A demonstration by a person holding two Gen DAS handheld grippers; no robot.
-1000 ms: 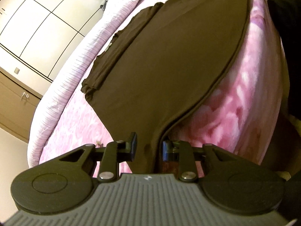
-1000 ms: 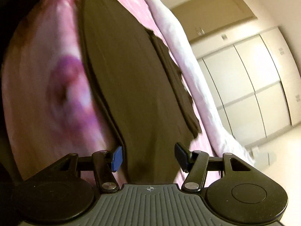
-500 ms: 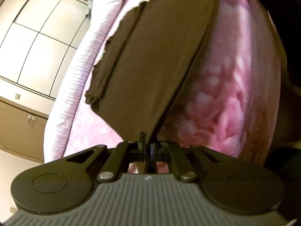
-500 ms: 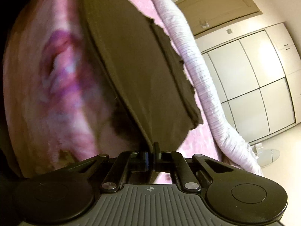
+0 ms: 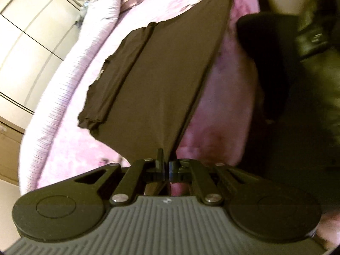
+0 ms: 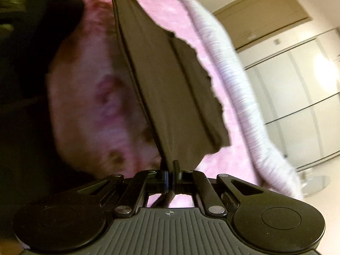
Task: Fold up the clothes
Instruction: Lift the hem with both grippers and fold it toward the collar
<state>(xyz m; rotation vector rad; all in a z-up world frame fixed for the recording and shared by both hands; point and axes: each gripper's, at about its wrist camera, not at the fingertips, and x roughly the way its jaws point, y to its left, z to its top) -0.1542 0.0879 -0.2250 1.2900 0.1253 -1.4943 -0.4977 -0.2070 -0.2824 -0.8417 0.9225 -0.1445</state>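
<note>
A dark brown garment [image 5: 165,80] lies partly folded on a pink fuzzy blanket [image 5: 70,150], one side turned in as a narrow strip. My left gripper [image 5: 166,165] is shut on the near corner of the garment and holds it taut and raised. In the right wrist view the same brown garment [image 6: 170,89] stretches away from my right gripper [image 6: 170,171], which is shut on its other near corner. The hem between the two corners is lifted off the blanket [image 6: 95,97].
A pale striped quilt [image 5: 68,80] runs along the far side of the bed. White wardrobe doors [image 6: 297,89] and a tan cabinet [image 5: 8,148] stand beyond it. A person's dark clothing [image 5: 297,85] fills the near side in both views.
Both grippers went from open around the garment's near corners to shut on them. They have since lifted the hem, and the fabric now hangs taut from the fingers.
</note>
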